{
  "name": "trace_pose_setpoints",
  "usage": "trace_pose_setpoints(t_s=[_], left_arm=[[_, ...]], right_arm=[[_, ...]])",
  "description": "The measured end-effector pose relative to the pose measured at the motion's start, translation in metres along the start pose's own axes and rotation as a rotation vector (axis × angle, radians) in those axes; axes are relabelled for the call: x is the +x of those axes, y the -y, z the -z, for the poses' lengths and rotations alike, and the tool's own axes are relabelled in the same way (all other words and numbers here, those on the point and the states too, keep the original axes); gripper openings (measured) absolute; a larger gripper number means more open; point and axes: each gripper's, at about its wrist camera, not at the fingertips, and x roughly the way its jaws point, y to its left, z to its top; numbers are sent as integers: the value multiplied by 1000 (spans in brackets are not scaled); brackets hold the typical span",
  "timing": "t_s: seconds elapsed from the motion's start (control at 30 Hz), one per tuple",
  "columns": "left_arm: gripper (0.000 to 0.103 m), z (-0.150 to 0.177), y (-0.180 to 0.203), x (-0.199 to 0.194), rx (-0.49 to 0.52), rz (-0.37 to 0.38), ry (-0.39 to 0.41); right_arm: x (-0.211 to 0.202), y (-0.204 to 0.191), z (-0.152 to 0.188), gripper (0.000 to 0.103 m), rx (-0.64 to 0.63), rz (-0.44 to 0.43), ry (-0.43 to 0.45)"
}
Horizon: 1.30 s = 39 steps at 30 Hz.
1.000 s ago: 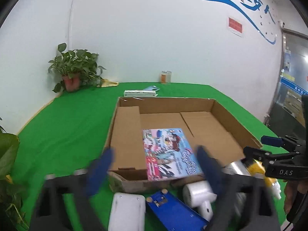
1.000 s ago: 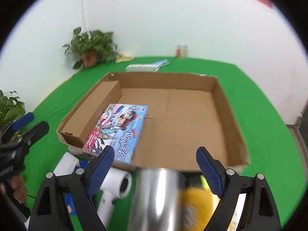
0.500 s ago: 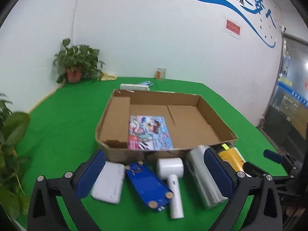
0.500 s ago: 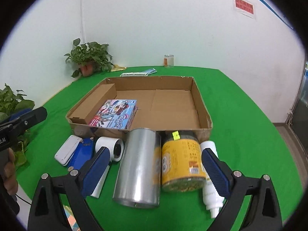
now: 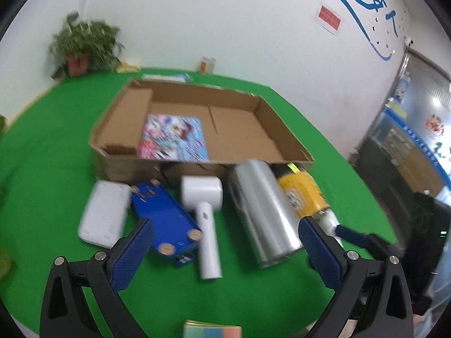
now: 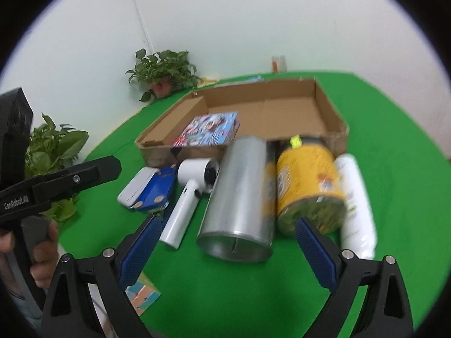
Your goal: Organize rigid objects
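A row of objects lies on the green table in front of an open cardboard box [image 5: 284, 138] [image 6: 332, 115], which holds a colourful flat box [image 5: 173, 136] [image 6: 208, 129]. From the left the row runs: white flat case [image 5: 103, 215], blue board [image 5: 166, 217], white hair dryer [image 5: 203, 197], silver cylinder [image 5: 262, 208] [image 6: 239, 194], yellow can [image 5: 303, 194] [image 6: 307, 186], white bottle [image 6: 355, 200]. My left gripper [image 5: 225, 225] hovers open above the board and dryer. My right gripper [image 6: 227, 225] is open over the cylinder and can. Neither holds anything.
Potted plants [image 5: 84, 48] [image 6: 53, 152] stand at the table's far left and near left. A small jar [image 5: 208, 63] sits by the back wall. A pastel notepad [image 5: 212, 331] lies at the near edge. A hand [image 6: 42, 242] holds the left gripper's handle.
Both grippers have drawn back from the box and opened wide. The row of objects in front of the box has come fully into view.
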Motion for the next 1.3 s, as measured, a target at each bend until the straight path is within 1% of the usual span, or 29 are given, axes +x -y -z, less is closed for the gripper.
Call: trace_pose_setpoints(t_s=[0.07,0.13,0.2,0.27,0.3,0.33,0.37,0.43,0.47,0.57,0.67,0.73,0.77,0.8,0.87,0.93,1.03,1.1,1.17,1.23,1.27,1.3], left_arm=[[102,1,0,16,-29,86,-60],[102,0,2,34,-41,144,-110],[101,-2,4,48,-39,173,-139],[101,-5,6,62,-47,205,-181],[101,-6,8,69,-56,223,-202],[101,-7,9,73,-62,237,-209],[101,-7,9,74,-66,242,-213],[101,-6,12,79,-64,259,-228],[101,-4,13,81,-63,266,-240],[101,4,17,91,-76,263,-289],[97,12,22,103,-87,285,-352],[97,18,24,113,-104,305,-388],[95,19,25,116,-106,306,-395],[91,21,27,120,-105,301,-408],[89,23,28,127,-111,300,-434],[89,24,28,132,-123,295,-448],[89,26,26,134,-130,302,-447],[89,24,23,137,-134,299,-446],[88,23,23,138,-133,305,-447],[88,23,22,140,-141,306,-450],[88,24,21,141,-149,307,-453],[88,25,19,141,-159,308,-453]], right_arm=[[10,7,0,96,54,-33,-38],[18,11,-1,95,91,-55,-64],[23,13,-2,95,119,-58,-79],[31,16,-3,92,153,-54,-106],[35,16,-1,87,163,-50,-123],[41,17,1,77,173,-42,-152],[45,18,4,75,176,-30,-173],[41,18,7,74,172,-38,-160],[40,18,8,74,165,-34,-159],[25,11,19,74,87,2,-149],[5,1,35,74,-17,38,-146],[-4,-7,42,74,-75,66,-158],[-6,-9,43,74,-91,70,-165],[-9,-14,45,74,-118,64,-172],[-14,-18,46,74,-133,15,-176],[-18,-9,41,74,-74,-43,-178],[-19,18,30,74,75,-103,-181],[-10,37,25,74,164,-125,-222],[3,43,26,75,208,-147,-274],[15,44,29,75,264,-211,-315],[21,41,30,75,264,-226,-334],[22,38,29,76,249,-222,-336]])
